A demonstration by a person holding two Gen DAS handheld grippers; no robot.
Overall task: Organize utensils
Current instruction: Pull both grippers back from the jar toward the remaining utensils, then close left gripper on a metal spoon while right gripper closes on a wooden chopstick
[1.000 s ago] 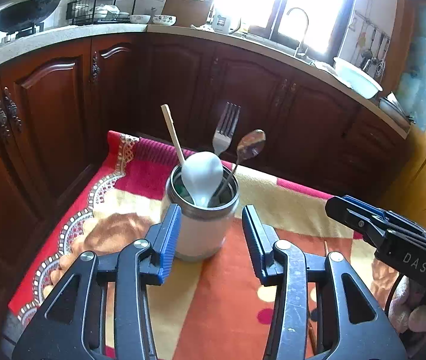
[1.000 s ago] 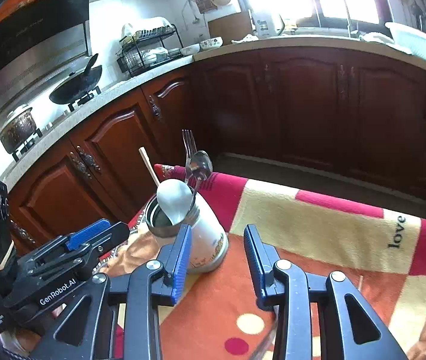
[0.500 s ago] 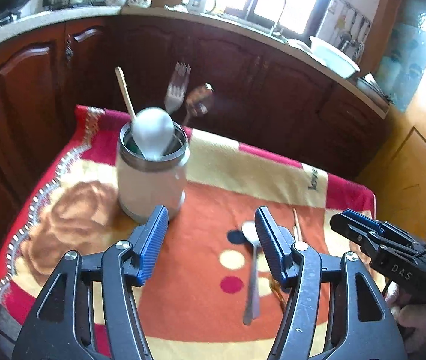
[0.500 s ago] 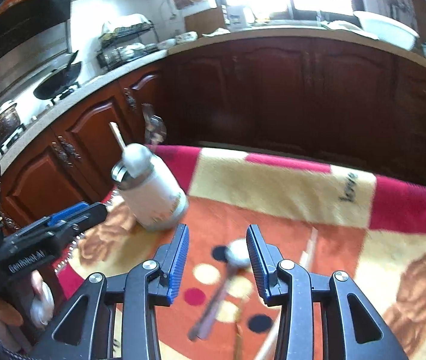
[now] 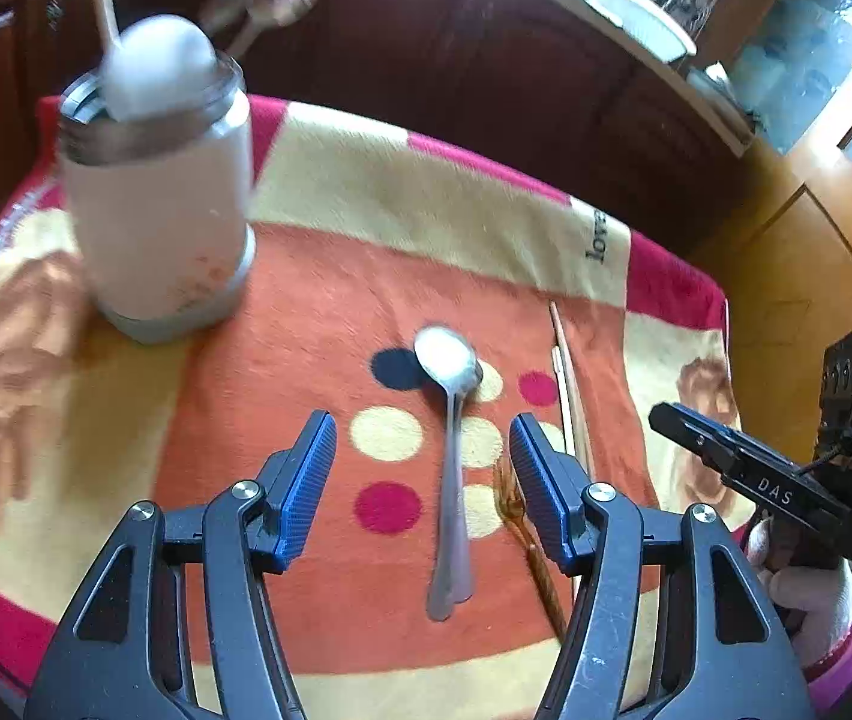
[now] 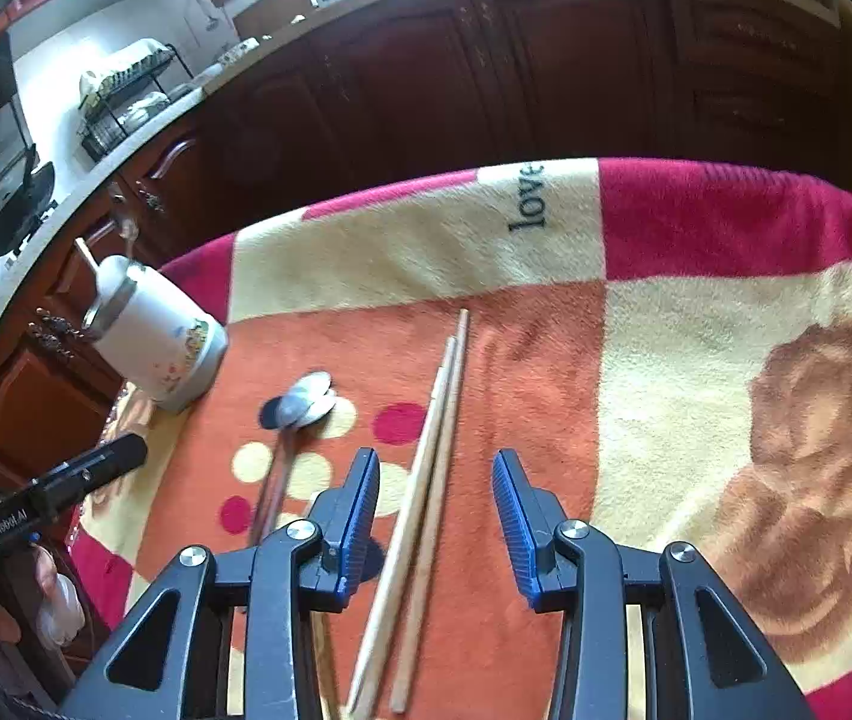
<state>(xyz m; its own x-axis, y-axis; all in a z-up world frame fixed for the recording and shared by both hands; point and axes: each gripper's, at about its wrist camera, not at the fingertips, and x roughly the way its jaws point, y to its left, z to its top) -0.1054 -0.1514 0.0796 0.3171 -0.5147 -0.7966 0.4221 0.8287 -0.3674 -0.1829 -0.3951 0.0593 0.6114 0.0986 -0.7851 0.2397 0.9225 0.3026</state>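
Observation:
A white utensil holder (image 5: 162, 210) stands on the blanket at the left, with a white ladle, a fork, a spoon and a chopstick in it. A metal spoon (image 5: 453, 450) lies flat on the orange patch. My left gripper (image 5: 423, 480) hovers over its handle, open, with the pads clear of it. A pair of wooden chopsticks (image 6: 432, 480) lies to the right of the spoon (image 6: 306, 402). My right gripper (image 6: 435, 516) is open above the chopsticks, which run between its fingers untouched. The holder (image 6: 156, 342) is far left in the right wrist view.
A patterned red, cream and orange blanket (image 5: 426, 210) covers the table. A thin amber utensil (image 5: 528, 540) lies between the spoon and the chopsticks. Dark wooden kitchen cabinets (image 6: 546, 60) stand behind the table. Each gripper shows at the edge of the other's view, held by a gloved hand.
Both grippers have tilted down and moved away from the holder to over the loose utensils on the blanket. The left jaws stand wider than a second ago.

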